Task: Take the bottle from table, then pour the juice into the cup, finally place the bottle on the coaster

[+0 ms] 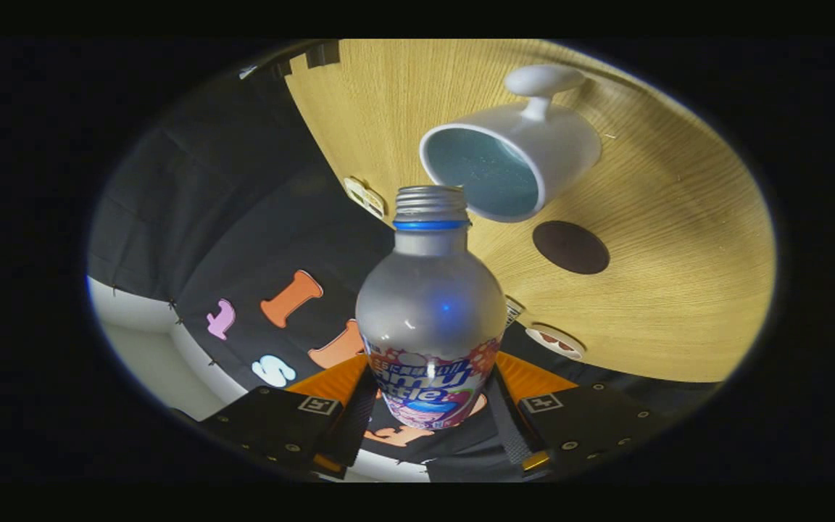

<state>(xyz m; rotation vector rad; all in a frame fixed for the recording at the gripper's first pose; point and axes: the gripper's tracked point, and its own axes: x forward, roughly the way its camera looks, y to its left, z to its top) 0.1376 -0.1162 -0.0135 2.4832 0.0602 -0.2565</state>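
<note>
A silver bottle is clamped between the two fingers of the gripper, both fingers pressed against its printed lower body. The bottle is held tilted, off the table, with its uncapped threaded mouth pointed toward the cup. The mouth is seen just short of the cup's near rim, the two apparently not touching. The cup, white outside and blue-green inside, is shown with its opening turned toward the bottle and its handle on the far side. A dark round coaster is laid on the wood just beside the cup, apart from it, with bare tabletop spread beyond both. The table's curved edge is seen running behind the bottle, small tags fixed along it, and open space is left between that edge and the booth wall. Whether liquid is flowing cannot be told.
</note>
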